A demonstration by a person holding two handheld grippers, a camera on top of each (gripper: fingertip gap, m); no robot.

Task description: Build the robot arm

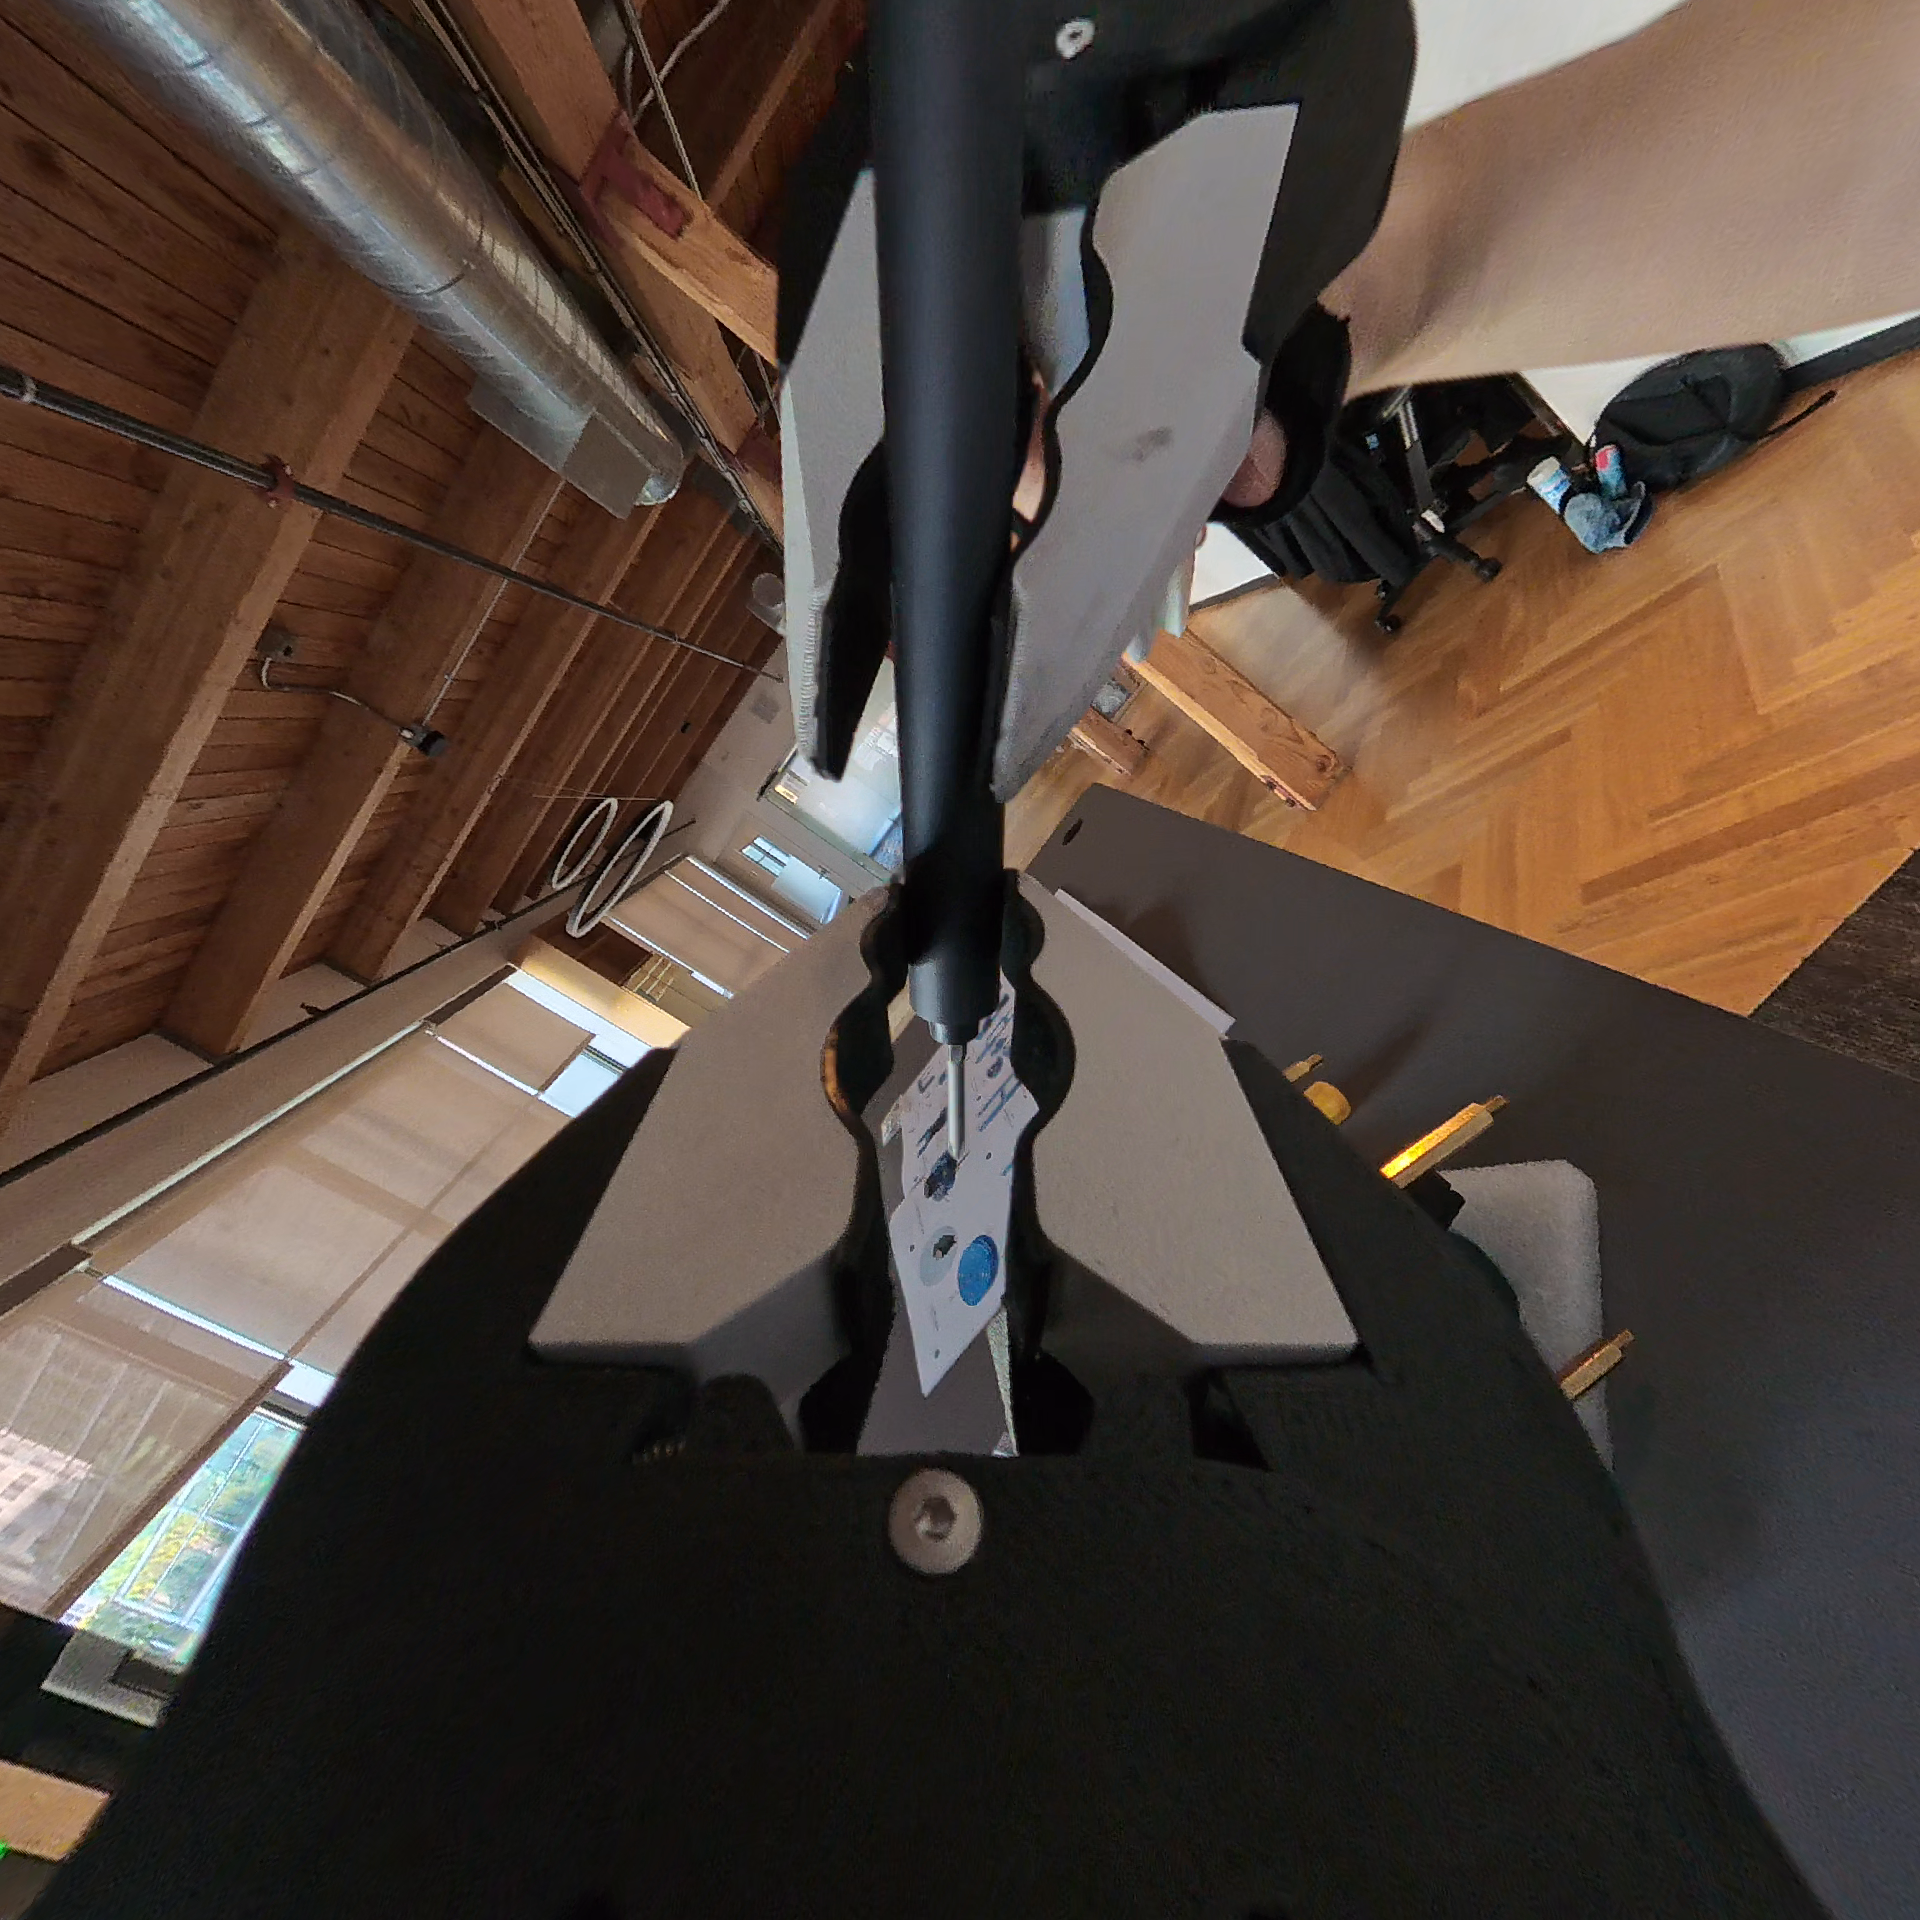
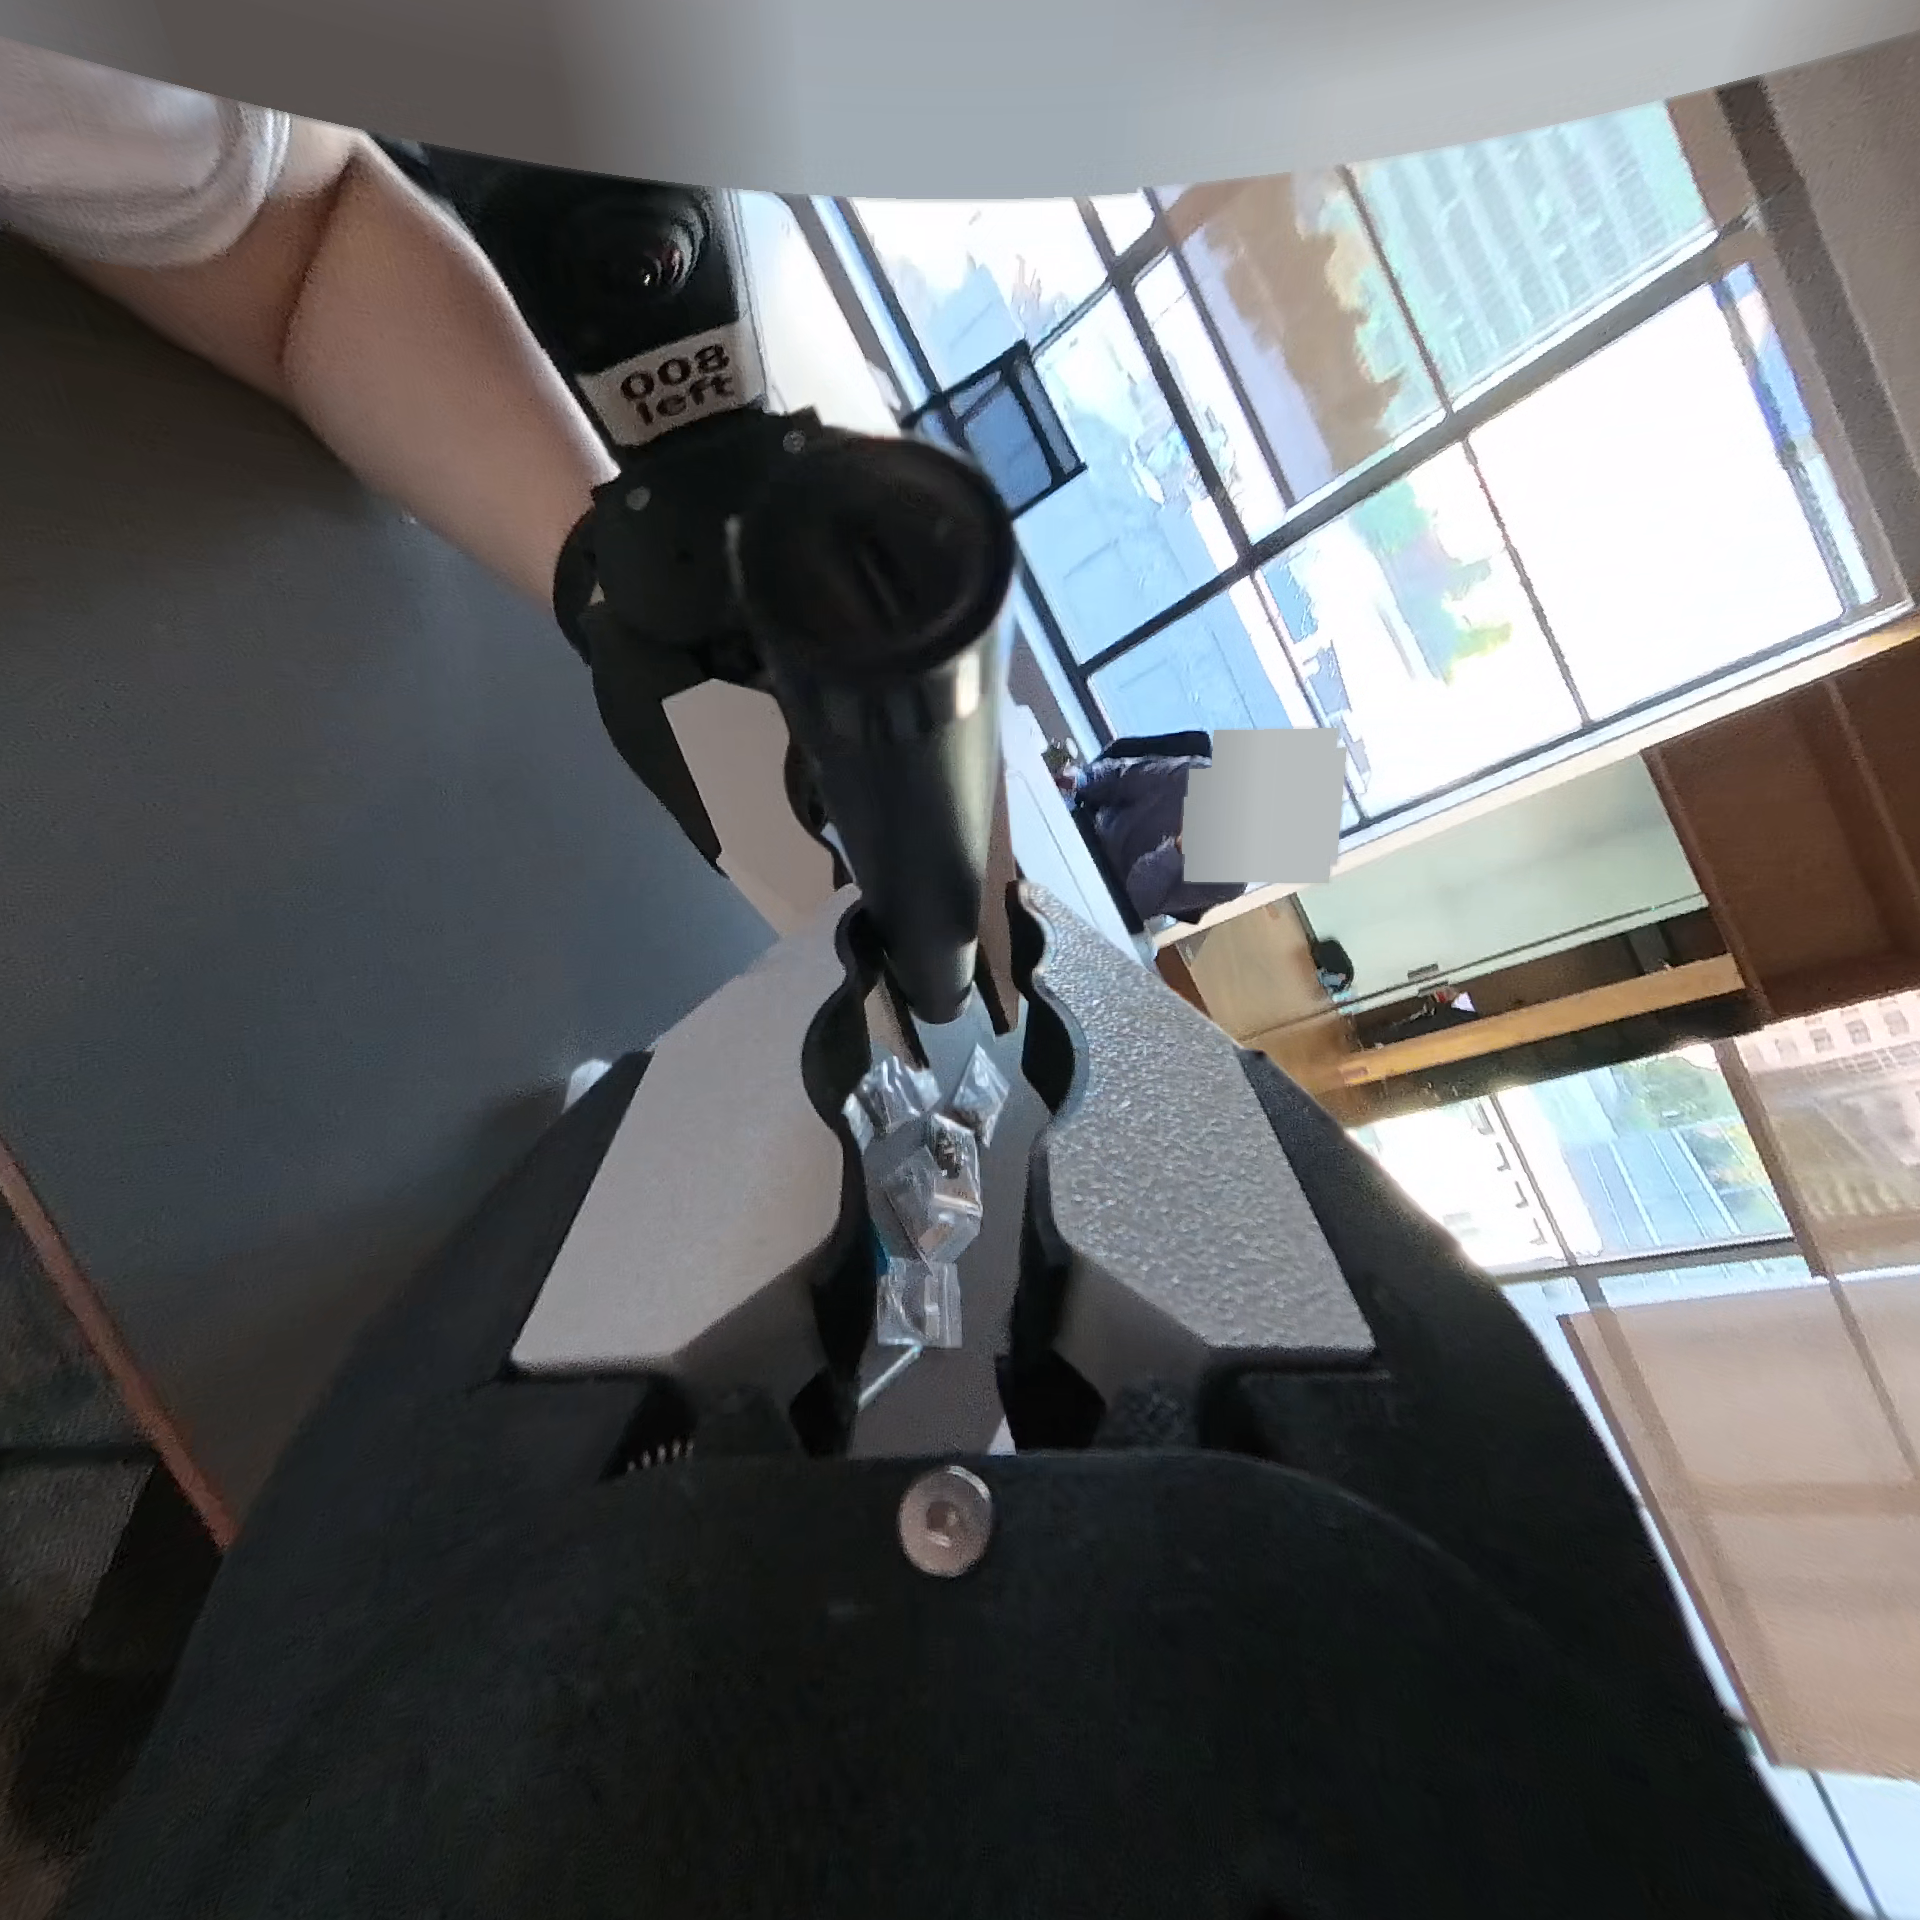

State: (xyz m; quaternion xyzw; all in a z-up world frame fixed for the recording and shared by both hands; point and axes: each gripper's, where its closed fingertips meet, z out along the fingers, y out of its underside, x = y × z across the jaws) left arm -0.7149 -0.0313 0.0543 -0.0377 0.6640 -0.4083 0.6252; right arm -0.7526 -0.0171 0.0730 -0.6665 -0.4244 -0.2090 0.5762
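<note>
Dark table [image 1: 1558, 1039]: its far edge borders open wood floor. Both grippers clamp one black electric screwdriver [image 1: 940, 623] above it: right gripper [image 1: 914, 748] mid-barrel, left gripper [image 1: 951, 935] at the nose. Bit tip touches a white printed card [image 1: 961, 1247]. Brass standoffs [image 1: 1444, 1138] beside the card.

Both tools, left [image 1: 951, 935] and right [image 2: 940, 966], meet tip to tip, jaws clamped.
</note>
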